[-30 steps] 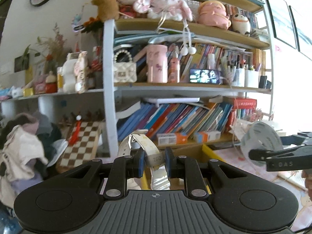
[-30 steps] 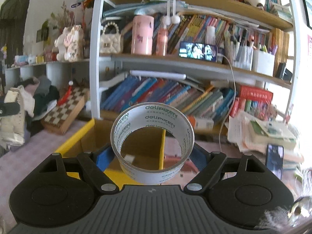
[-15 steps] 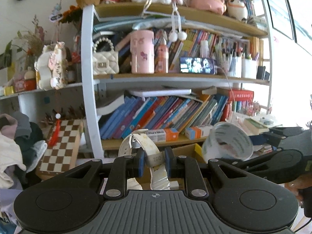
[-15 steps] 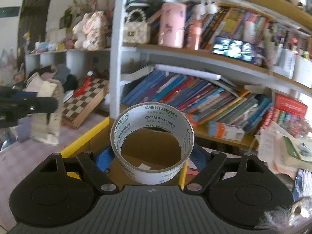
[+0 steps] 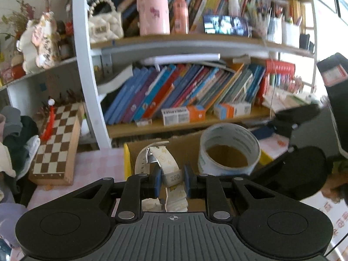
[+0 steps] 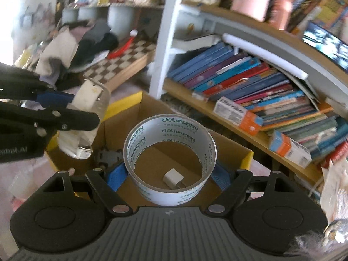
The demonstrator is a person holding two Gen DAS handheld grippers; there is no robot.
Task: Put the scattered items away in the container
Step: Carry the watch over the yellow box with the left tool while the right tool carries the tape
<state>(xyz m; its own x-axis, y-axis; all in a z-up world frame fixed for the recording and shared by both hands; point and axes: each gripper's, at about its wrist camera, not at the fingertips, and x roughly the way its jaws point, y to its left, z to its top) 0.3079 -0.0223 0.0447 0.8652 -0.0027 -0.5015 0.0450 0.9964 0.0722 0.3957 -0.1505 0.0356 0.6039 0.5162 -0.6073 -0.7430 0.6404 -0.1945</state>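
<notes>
Right wrist view: both grippers, tilted downward, hold items over cardboard box.

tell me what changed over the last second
Both grippers carried their loads forward and down over the cardboard box, coming closer together. Unchanged: left gripper clamps the white watch, right gripper holds the tape roll; nothing released.

Left gripper: black linkage arms, blue finger pads, silver pivot screws, ribbed grey housing with a crosshair mark at 6 o'clock. Right gripper: identical build, blue pads, round recessed discs at 7 and 5 o'clock.
</notes>
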